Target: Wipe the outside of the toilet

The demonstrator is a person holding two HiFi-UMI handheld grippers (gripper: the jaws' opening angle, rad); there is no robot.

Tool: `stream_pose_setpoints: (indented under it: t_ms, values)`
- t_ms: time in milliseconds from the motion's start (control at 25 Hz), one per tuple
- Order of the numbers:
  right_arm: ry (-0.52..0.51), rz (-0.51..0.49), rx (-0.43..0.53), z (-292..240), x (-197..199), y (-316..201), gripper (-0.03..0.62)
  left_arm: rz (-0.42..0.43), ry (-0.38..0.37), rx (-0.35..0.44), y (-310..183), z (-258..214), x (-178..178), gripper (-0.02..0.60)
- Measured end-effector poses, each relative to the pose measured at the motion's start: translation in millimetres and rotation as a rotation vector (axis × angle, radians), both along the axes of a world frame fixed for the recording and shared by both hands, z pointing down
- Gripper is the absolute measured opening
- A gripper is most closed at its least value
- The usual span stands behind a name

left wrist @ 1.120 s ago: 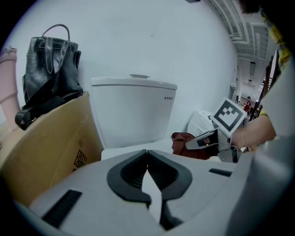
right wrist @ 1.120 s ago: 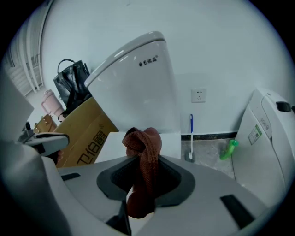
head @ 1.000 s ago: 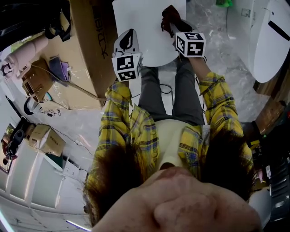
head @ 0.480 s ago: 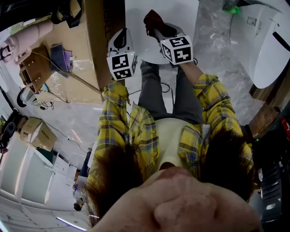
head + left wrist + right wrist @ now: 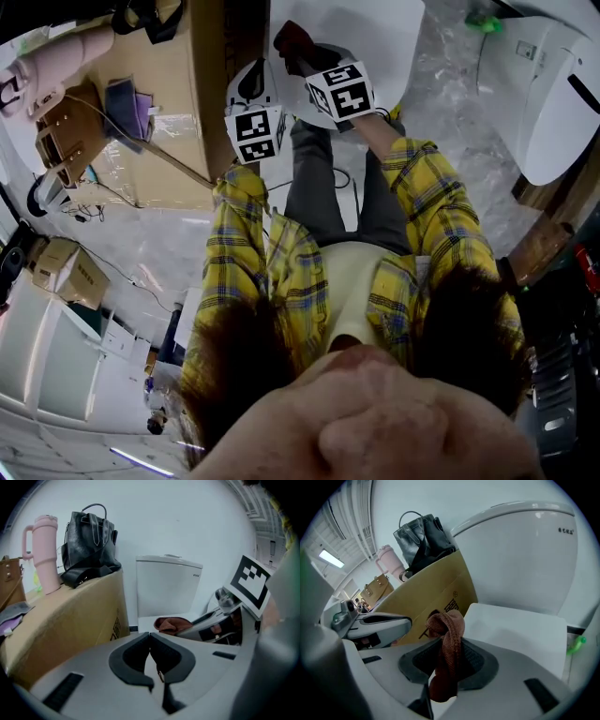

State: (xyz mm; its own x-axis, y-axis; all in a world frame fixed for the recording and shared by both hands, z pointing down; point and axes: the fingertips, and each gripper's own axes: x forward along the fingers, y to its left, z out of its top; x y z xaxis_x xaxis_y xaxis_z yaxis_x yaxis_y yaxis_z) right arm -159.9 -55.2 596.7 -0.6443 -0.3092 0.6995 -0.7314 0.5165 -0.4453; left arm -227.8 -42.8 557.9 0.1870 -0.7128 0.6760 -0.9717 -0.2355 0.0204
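Two sets of tongs are up in front of me over the white ceramic toilet point(image 5: 361, 33), and they're in different states. My right tongs point(image 5: 449, 645) are clenched on a reddish-brown terry cloth point(image 5: 448, 632), which is pinched between the pads with a bunched end sticking out past the tips and a tail hanging back towards the camera. From the head view the cloth point(image 5: 293, 40) sits over the closed flat lid point(image 5: 518, 630), near its left edge. The left gripper view makes it look as if it is lying on the lid, but I can't confirm contact. My left tongs point(image 5: 150, 639) are clenched with nothing between them, pads meeting at the tips. They are held just beside the right tongs at the lid's left edge, towards the big brown cardboard box point(image 5: 65, 620) that stands against the toilet's left side. The rounded white tank point(image 5: 167, 585) rises behind the lid against the pale wall. On top of the box sit a black leather handbag point(image 5: 89, 541), a tall pink tumbler with a handle point(image 5: 44, 550) and, at the far left edge, a tan bag point(image 5: 9, 585). A small green object point(image 5: 576, 645) lies on the floor off the lid's right edge.
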Motion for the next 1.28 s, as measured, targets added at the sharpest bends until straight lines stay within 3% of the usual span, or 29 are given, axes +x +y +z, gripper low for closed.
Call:
stream_pose_setpoints:
  t_ms: [200,480,920,1280]
  values:
    - [0.026,0.014,-0.061,32.7,-10.1,-4.6,0.115,-0.021,0.018,-0.014,0.1,7.4,-3.3,0.009]
    - [0.130,0.108,-0.157,74.7,16.0,-13.8,0.115,-0.012,0.015,-0.043,1.7,20.7,-3.6,0.009]
    - [0.181,0.151,-0.156,80.6,71.8,-11.2,0.115,0.014,0.013,-0.065,4.7,25.8,14.3,0.009]
    - [0.200,0.181,-0.161,81.5,123.6,-3.5,0.115,0.045,0.022,-0.068,-0.7,24.7,49.2,0.008]
